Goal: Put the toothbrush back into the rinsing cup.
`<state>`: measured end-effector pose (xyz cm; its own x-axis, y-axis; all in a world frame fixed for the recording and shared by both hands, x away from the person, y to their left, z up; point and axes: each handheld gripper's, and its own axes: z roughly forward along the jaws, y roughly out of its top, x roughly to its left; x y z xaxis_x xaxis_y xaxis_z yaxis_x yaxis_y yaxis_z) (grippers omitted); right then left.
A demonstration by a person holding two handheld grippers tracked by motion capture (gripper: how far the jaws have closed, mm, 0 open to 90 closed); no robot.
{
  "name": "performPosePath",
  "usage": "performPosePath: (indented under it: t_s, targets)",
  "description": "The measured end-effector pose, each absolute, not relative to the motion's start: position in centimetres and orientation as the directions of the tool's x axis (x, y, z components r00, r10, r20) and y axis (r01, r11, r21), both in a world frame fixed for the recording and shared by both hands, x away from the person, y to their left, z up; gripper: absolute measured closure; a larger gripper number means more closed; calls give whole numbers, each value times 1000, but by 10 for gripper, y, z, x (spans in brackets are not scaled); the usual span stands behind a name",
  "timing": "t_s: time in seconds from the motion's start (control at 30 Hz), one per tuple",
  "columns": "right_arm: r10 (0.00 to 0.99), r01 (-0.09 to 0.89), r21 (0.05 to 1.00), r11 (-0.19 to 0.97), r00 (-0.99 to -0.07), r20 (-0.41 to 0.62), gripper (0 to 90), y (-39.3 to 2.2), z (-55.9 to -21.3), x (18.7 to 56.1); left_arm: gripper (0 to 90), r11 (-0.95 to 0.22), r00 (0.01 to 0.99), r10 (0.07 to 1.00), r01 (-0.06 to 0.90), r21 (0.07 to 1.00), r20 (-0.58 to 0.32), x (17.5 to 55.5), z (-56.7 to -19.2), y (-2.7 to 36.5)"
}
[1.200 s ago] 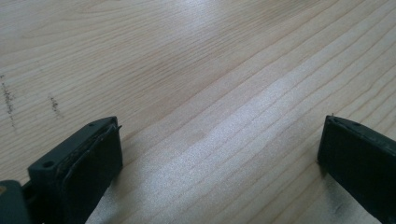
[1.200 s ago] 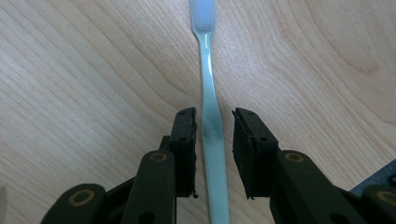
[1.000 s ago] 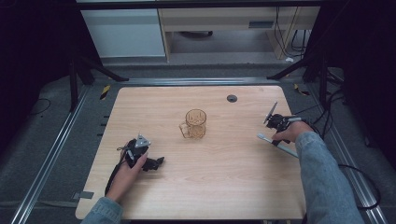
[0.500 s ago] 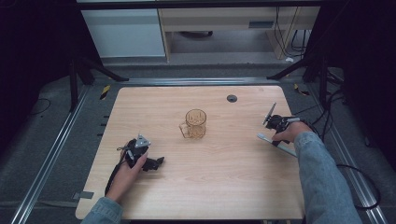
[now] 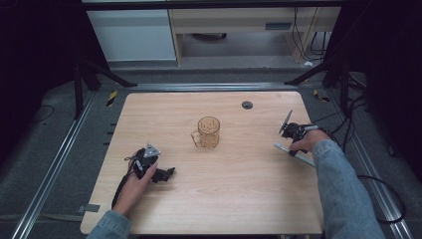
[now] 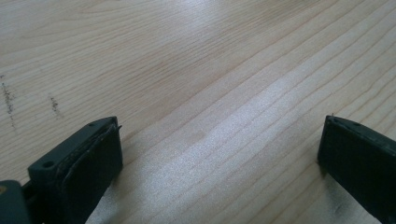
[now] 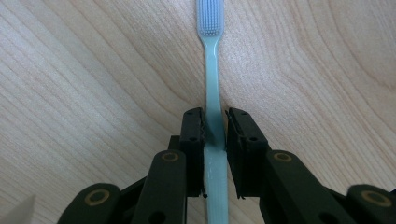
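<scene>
Mug (image 5: 208, 132) stands mid-table, apparently empty, well left of clamped toothbrush (image 7: 212, 93).

The toothbrush (image 7: 212, 79) handle's lower end is hidden between the jaws and cut off below.

Right tongs (image 7: 215, 128) have just closed; left tongs (image 6: 219, 154) gape wide.
</scene>
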<state>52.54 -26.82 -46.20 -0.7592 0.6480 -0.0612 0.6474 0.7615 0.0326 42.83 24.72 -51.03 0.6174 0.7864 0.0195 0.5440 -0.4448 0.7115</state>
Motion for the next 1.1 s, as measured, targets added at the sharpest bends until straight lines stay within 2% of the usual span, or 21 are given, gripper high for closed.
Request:
performPosePath:
  t_s: [1.1]
  targets:
    - [629,629,21,777,-776,-39,790,-272,-466,525,0,-447,619,785,543,710,21,428,-510,247]
